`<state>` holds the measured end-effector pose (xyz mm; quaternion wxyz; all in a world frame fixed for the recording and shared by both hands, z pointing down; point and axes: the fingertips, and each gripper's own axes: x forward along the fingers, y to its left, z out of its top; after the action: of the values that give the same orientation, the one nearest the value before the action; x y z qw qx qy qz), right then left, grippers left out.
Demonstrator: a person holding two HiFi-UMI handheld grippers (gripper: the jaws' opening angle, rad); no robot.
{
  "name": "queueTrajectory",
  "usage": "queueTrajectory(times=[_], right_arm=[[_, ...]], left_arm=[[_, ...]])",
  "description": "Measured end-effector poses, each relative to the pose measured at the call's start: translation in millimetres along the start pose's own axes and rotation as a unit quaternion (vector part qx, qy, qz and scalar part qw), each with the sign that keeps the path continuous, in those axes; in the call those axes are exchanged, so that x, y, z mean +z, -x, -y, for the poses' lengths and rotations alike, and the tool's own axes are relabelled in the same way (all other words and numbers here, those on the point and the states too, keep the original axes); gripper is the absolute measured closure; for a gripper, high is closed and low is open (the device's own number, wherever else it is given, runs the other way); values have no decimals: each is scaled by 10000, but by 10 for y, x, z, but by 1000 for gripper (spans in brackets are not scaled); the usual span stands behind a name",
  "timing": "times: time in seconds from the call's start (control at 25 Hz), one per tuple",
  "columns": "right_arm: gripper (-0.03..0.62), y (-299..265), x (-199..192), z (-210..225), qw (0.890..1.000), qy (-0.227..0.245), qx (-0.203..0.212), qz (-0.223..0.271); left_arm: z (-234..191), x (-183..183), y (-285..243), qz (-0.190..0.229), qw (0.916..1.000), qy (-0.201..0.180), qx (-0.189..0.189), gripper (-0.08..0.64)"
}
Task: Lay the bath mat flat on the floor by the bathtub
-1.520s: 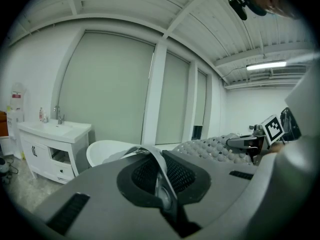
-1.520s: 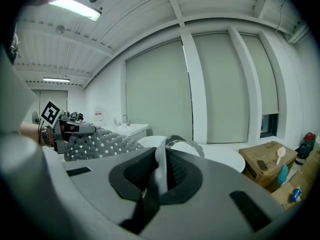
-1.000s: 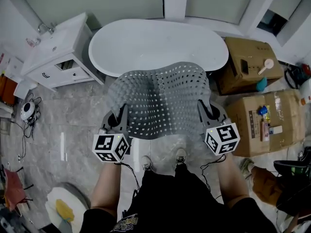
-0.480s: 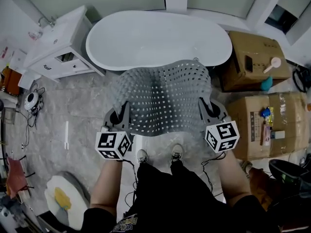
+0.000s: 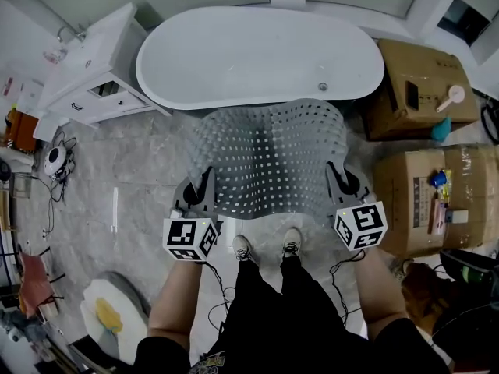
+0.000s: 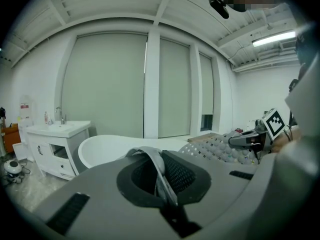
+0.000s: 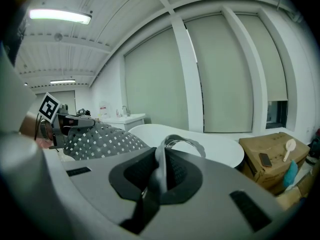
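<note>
A grey perforated bath mat (image 5: 269,158) hangs stretched between both grippers above the marble floor, just in front of the white bathtub (image 5: 257,53). My left gripper (image 5: 204,185) is shut on the mat's near left corner, and my right gripper (image 5: 337,179) is shut on its near right corner. In the left gripper view the mat's edge (image 6: 159,169) is pinched in the jaws, and the mat (image 6: 215,146) sags off to the right. The right gripper view shows the mat's edge (image 7: 162,166) clamped in the jaws, with the sheet (image 7: 100,139) to the left.
A white vanity cabinet (image 5: 93,68) stands left of the tub. Two cardboard boxes (image 5: 417,84) (image 5: 421,201) stand at the right. The person's shoes (image 5: 269,248) are under the mat's near edge. A small white device with a cable (image 5: 54,160) lies on the floor at left.
Both grippers have sunk with the mat still held. The mat's far edge, seen over the tub a second ago, now shows in front of it.
</note>
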<state>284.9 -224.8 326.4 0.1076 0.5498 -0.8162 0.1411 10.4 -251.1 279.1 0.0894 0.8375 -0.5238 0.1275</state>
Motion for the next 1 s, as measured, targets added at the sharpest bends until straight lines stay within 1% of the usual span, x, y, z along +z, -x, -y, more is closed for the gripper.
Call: queueTrajectory(times=[0.2, 0.64, 1.0], right_arm=[[563, -200, -224, -50, 9999, 54, -89, -117], [563, -656, -680, -250, 9990, 15, -302, -319], [563, -1030, -1305, -266, 9977, -57, -459, -497]], left_arm=[[-153, -291, -163, -118, 9999, 42, 6, 531], [-538, -889, -464, -263, 9995, 3, -186, 531], [-787, -1583, -753, -416, 9988, 50, -239, 531]])
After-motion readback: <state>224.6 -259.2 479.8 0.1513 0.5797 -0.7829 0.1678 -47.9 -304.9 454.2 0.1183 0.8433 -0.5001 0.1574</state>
